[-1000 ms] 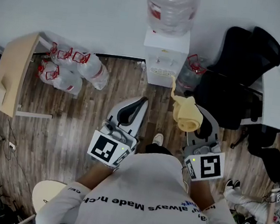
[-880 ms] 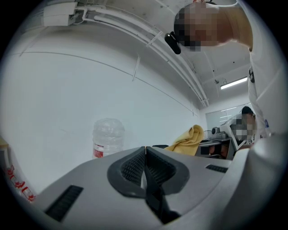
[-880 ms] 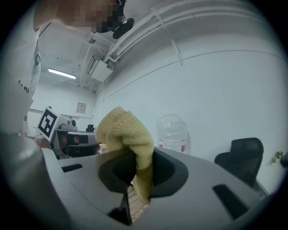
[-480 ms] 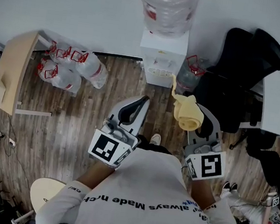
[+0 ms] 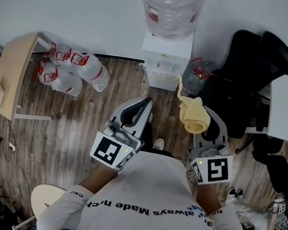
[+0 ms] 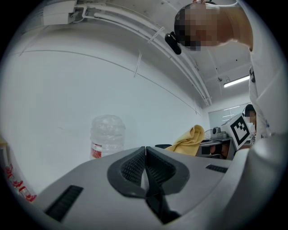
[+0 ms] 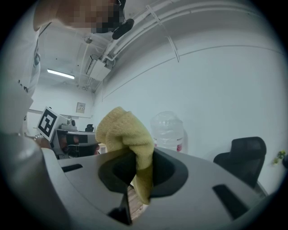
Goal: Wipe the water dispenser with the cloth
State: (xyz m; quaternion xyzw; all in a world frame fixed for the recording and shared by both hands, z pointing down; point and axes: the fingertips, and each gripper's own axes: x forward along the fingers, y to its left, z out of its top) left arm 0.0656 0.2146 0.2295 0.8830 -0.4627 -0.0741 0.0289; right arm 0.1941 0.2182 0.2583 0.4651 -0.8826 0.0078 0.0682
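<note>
Right tongs [image 7: 138,167] grip cloth [image 7: 122,131] (left tongs [image 6: 145,158] closed, empty).

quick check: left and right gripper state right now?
Left gripper: closed, jaws together, nothing between them.
Right gripper: closed on the yellow cloth.
</note>
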